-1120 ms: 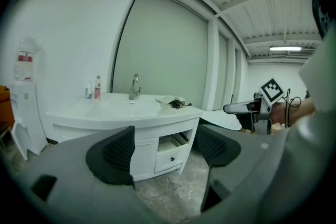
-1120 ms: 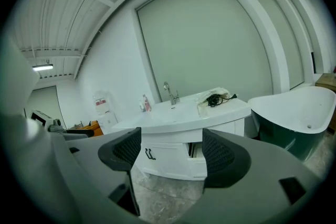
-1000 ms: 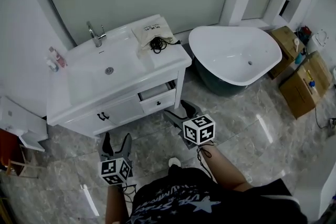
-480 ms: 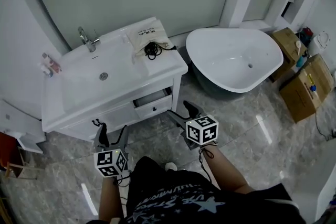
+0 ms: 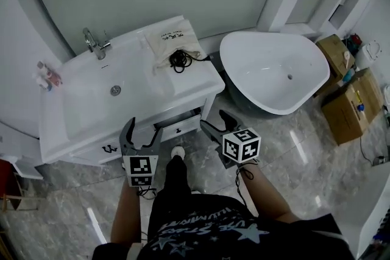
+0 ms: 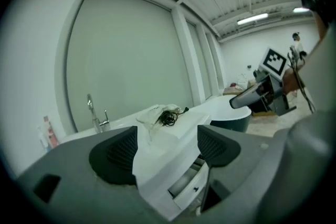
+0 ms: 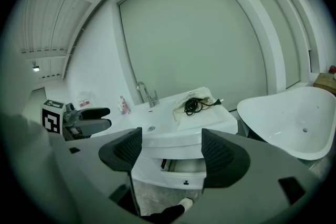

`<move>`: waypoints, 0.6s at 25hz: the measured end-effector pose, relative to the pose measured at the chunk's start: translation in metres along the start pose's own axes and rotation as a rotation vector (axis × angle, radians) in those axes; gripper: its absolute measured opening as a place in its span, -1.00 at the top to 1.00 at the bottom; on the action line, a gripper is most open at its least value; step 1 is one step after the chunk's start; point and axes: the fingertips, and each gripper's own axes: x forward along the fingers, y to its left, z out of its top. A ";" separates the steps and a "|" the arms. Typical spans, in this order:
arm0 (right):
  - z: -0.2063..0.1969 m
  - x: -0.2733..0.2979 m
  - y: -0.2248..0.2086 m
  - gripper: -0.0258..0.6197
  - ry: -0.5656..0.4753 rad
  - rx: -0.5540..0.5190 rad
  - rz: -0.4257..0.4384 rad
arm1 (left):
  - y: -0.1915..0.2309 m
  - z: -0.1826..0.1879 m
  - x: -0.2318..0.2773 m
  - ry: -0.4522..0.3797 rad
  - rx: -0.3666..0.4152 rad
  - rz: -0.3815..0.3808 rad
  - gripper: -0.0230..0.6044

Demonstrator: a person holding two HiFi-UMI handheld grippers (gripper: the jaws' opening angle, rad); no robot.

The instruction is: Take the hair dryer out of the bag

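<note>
A cream cloth bag [image 5: 169, 42] lies on the right end of the white vanity top [image 5: 201, 77], with a coiled black cord [image 5: 178, 59] spilling from its mouth. The bag [image 6: 155, 114] and cord [image 6: 169, 118] show in the left gripper view, and the bag [image 7: 195, 98] and cord [image 7: 195, 105] in the right gripper view. The hair dryer itself is hidden. My left gripper [image 5: 141, 134] is open, in front of the vanity. My right gripper [image 5: 214, 122] is open too, near the vanity's right corner. Both are well short of the bag and hold nothing.
The vanity has a sink basin [image 5: 106, 100], a chrome tap [image 5: 92, 43], small bottles [image 5: 44, 75] at its left and a part-open drawer [image 5: 177, 126]. A white bathtub [image 5: 271, 71] stands to the right, cardboard boxes [image 5: 345, 106] beyond it. The floor is grey marble tile.
Both grippers have moved forward and up toward the vanity; the left one now reaches its front edge. The person has stepped closer, one foot forward.
</note>
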 end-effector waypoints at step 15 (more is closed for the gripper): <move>0.067 0.119 -0.072 -0.11 0.010 0.074 -0.137 | 0.051 0.006 0.219 0.004 0.375 -0.114 0.38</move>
